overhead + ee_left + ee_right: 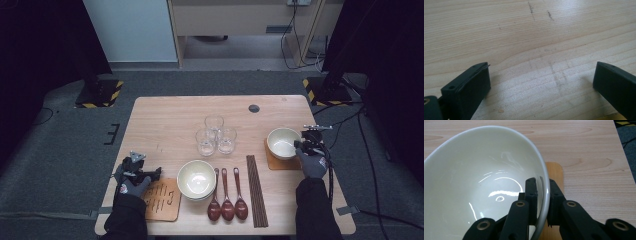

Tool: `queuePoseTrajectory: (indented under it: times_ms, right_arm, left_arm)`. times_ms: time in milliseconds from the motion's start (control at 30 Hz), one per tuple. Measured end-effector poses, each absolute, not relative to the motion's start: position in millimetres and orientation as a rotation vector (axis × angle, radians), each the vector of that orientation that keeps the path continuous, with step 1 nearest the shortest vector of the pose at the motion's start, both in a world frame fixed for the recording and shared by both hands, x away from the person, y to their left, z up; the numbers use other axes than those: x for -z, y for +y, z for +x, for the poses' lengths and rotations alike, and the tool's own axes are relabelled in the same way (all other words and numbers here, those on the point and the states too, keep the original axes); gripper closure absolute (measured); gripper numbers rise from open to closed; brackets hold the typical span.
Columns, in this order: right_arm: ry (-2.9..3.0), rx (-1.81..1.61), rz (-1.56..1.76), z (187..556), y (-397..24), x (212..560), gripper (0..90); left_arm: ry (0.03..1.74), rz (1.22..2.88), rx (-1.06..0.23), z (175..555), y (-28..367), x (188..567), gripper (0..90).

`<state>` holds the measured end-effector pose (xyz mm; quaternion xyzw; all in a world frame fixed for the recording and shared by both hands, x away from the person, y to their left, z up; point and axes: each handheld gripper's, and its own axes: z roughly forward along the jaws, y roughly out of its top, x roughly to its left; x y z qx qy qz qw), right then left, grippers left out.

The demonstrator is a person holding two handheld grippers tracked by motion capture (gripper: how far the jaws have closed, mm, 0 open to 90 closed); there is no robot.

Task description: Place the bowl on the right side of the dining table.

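Note:
A cream bowl point(281, 142) point(479, 185) rests on a wooden coaster point(275, 162) point(554, 173) at the table's right. My right gripper point(301, 144) point(543, 185) is shut on the bowl's rim, one jaw inside and one outside. A stack of cream bowls point(196, 180) stands near the front middle. At the front left, my left gripper point(152, 173) point(541, 80) hovers low over bare wood beside a second coaster point(162, 200), its jaws wide open and holding nothing.
Three glasses point(215, 135) cluster mid-table. Three dark red spoons point(227, 197) and brown chopsticks point(256, 190) lie at the front. A round cable hole point(254, 108) sits near the wooden table's point(165, 120) far edge. Stand bases with striped tape point(100, 94) rest on the floor.

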<state>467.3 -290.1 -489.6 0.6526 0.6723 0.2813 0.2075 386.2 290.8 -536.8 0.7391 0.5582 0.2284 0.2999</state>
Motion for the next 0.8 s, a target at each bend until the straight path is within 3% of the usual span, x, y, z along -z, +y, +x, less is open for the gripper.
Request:
queuePoseTrajectory:
  times_ms: [467, 800]
  right_arm:
    - [1.861, -0.781, 1.858, 466.8, -296.7, 492.9, 79.7]
    - [1.855, -0.841, 1.813, 461.5, -296.4, 486.3, 66.7]
  left_arm:
    - [1.48, 1.963, -0.603, 386.3, 290.8, 536.8, 0.0]
    - [1.482, 1.952, -0.609, 384.3, 292.2, 536.4, 2.1]
